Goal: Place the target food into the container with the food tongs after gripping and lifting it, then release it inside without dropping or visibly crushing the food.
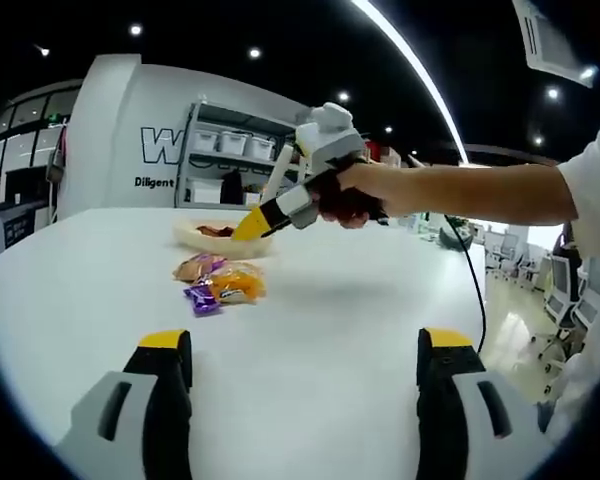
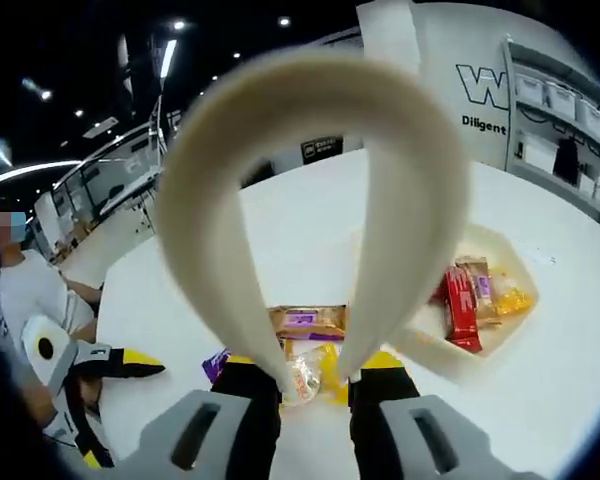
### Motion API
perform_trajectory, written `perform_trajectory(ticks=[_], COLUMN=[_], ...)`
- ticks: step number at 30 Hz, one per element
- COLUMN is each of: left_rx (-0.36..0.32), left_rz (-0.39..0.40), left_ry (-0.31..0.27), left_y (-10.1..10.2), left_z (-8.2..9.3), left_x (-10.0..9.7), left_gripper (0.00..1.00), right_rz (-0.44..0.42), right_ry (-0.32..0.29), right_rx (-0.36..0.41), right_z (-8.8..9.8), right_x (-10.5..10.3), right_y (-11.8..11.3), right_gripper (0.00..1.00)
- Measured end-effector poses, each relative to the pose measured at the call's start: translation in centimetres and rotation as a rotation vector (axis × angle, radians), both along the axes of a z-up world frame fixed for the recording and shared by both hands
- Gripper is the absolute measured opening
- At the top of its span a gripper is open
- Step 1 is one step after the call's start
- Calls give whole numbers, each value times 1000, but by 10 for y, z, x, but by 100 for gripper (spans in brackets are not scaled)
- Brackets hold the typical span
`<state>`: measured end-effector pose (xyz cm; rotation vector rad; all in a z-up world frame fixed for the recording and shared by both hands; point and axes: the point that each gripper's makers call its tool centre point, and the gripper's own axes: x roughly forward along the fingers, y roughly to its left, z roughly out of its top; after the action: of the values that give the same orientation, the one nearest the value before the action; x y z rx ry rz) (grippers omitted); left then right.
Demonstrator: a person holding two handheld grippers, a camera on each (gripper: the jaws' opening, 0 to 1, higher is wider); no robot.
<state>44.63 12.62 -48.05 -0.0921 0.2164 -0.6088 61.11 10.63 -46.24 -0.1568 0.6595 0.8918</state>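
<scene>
The right hand-held gripper [image 2: 315, 385] clamps cream tongs [image 2: 310, 150] above snack packets [image 2: 305, 345] beside the tray [image 2: 520, 265].

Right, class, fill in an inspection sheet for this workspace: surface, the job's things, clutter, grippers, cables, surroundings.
Surface: white table.
Job's things: cream food tongs; shallow container holding wrapped snacks; three snack packets on the table beside it.
Clutter: nothing seen.
Grippers: left hand-held gripper open, over bare table; right hand-held gripper shut on the tongs' arms, above the loose packets.
Cables: black cable hanging past the table edge.
Surroundings: shelving with white bins, office desks, ceiling lights.
</scene>
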Motion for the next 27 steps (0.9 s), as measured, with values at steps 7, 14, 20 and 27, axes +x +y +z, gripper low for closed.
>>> perform_trajectory(ticks=[7,14,20,27], left_rx=[6,9,12,8], left_rz=[-1,-5,-3,0], left_ry=[4,6,12,11], left_y=[-1,-1,-1,-1], left_z=[-1,-2,-3,-3], left_x=[-1,-1,-2,-2], left_gripper=[91,90,89,88], right_rz=[-4,4,24,3], right_ry=[0,18,-9,-20], right_rx=[-8,-5,-41,-61], right_z=[-8,-14,-15,-15], right_x=[-7,-13,-19,-17], right_y=[-2,1,-4,-27], right_gripper=[19,19,19,19])
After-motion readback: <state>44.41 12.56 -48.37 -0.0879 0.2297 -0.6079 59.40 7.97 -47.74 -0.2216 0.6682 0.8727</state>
